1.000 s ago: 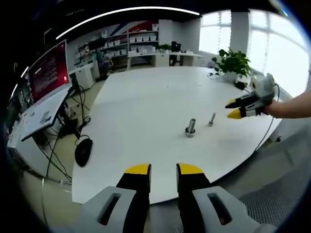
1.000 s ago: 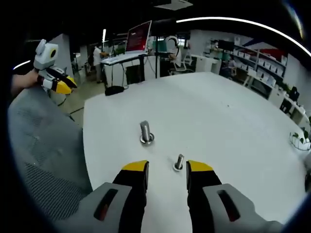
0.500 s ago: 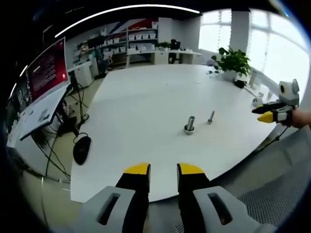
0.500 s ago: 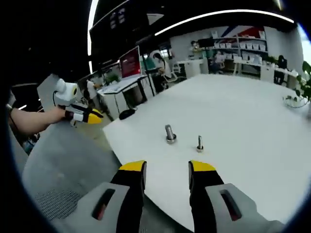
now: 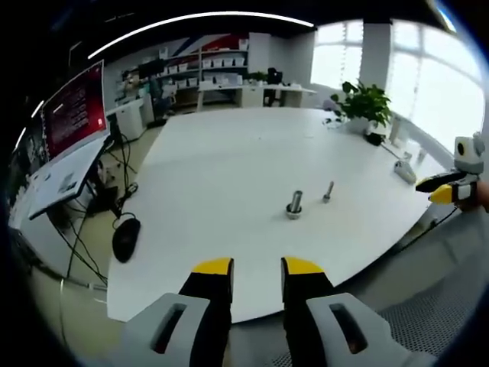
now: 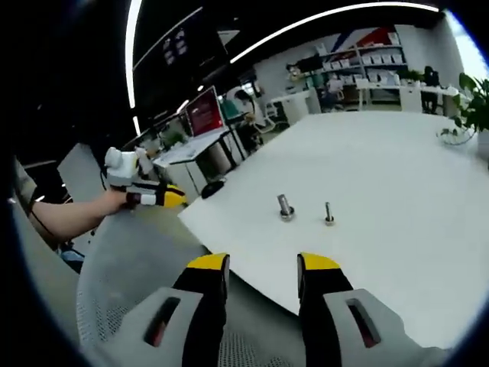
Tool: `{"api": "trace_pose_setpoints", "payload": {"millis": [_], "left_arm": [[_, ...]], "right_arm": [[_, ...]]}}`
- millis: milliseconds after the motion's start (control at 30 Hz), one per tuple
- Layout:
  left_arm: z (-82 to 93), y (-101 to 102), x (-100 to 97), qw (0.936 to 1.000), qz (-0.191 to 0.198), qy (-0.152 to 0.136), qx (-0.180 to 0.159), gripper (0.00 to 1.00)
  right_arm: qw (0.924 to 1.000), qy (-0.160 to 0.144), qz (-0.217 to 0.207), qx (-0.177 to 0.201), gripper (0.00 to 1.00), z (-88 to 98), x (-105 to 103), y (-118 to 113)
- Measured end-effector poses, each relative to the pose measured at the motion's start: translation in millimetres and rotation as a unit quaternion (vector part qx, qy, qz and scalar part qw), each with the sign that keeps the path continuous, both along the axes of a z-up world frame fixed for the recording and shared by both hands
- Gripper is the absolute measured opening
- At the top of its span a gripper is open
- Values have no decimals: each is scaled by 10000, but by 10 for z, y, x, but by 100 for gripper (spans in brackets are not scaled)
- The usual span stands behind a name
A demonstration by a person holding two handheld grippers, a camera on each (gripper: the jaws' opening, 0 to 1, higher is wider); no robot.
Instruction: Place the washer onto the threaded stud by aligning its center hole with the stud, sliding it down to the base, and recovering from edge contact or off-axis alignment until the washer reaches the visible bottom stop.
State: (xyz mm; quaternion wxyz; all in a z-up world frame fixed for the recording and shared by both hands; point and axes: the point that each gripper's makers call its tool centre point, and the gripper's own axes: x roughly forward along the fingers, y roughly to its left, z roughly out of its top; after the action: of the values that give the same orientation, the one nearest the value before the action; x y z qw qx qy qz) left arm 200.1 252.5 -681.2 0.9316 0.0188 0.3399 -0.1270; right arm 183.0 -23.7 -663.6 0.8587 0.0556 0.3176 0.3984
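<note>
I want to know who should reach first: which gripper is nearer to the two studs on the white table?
Hard to tell. Both grippers hang beyond the table's edge, jaws open and empty: the left gripper faces the studs, the right gripper is off to one side.

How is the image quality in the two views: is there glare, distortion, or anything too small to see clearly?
Left gripper view: the windows are overexposed, the white table is evenly lit, and its edge bows from fisheye distortion. Right gripper view: the ceiling is dark, crossed by a bright curved light strip. In both views the two studs look small and soft, so no washer can be made out.
</note>
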Motion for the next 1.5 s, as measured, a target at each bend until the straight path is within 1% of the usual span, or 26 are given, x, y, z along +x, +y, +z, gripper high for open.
{"api": "trace_pose_setpoints", "payload": {"millis": [33,67,100,133,200,233,267,367,433,567,667,733,867,967,1033,1167,1333,1400,1467,1500], "left_arm": [[-2,-4,-1,10000,-13,0,3,23],[-5,-7,-4,10000,-30,7,9,23],[-6,-13,-6,10000,-43,12,1,23],[-5,-21,-2,10000,-61,-1,-13,23],[0,-29,-3,10000,-71,-14,-16,24],[0,-31,-5,10000,-75,-16,-13,25],[-5,-34,-5,10000,-74,-6,-12,25],[-3,-55,-4,9999,-112,-23,-14,25],[-7,-58,-11,9999,-121,-1,-6,25],[-5,-71,-9,9999,-131,8,-43,26],[-16,-103,-18,9998,-204,42,-74,26],[-26,-121,-25,9996,-249,71,-71,26],[-15,-163,-26,9993,-327,56,-171,27],[-28,-206,-39,9987,-441,99,-245,30],[-35,-256,-53,9980,-558,125,-285,33],[-43,-329,-78,9965,-729,178,-365,33],[-11,-449,-106,9935,-1005,138,-512,35],[-26,-483,-127,9926,-1088,197,-513,36],[-78,-484,-148,9922,-1146,308,-392,36],[-86,-493,-154,9918,-1169,328,-396,36]], "right_arm": [[9996,-11,147,-227,38,-31,-40,4],[9974,-268,307,-595,38,-59,-31,-9],[9957,-411,362,-745,38,-71,-17,-16],[9953,-422,343,-801,38,-91,-14,-25],[9973,-269,239,-641,38,-116,-5,-39],[9975,-257,199,-626,38,-133,3,-56],[9974,-263,182,-642,38,-152,10,-76],[9972,-142,148,-722,40,-203,2,-106],[9971,-211,184,-707,39,-183,-6,-90],[9977,-210,123,-640,39,-175,16,-102],[9978,-144,49,-647,39,-195,20,-128],[9978,-162,11,-637,39,-192,28,-141],[9982,-88,-19,-601,39,-206,30,-147],[9981,-134,-15,-596,39,-191,31,-144],[9982,-112,-33,-582,39,-196,34,-149],[9982,-107,-35,-583,39,-198,36,-153],[9984,-77,-26,-562,38,-204,29,-148],[9984,-79,-18,-561,38,-203,28,-145],[9983,-60,-16,-574,38,-210,26,-147],[9984,-57,-23,-567,38,-209,26,-147]]}}
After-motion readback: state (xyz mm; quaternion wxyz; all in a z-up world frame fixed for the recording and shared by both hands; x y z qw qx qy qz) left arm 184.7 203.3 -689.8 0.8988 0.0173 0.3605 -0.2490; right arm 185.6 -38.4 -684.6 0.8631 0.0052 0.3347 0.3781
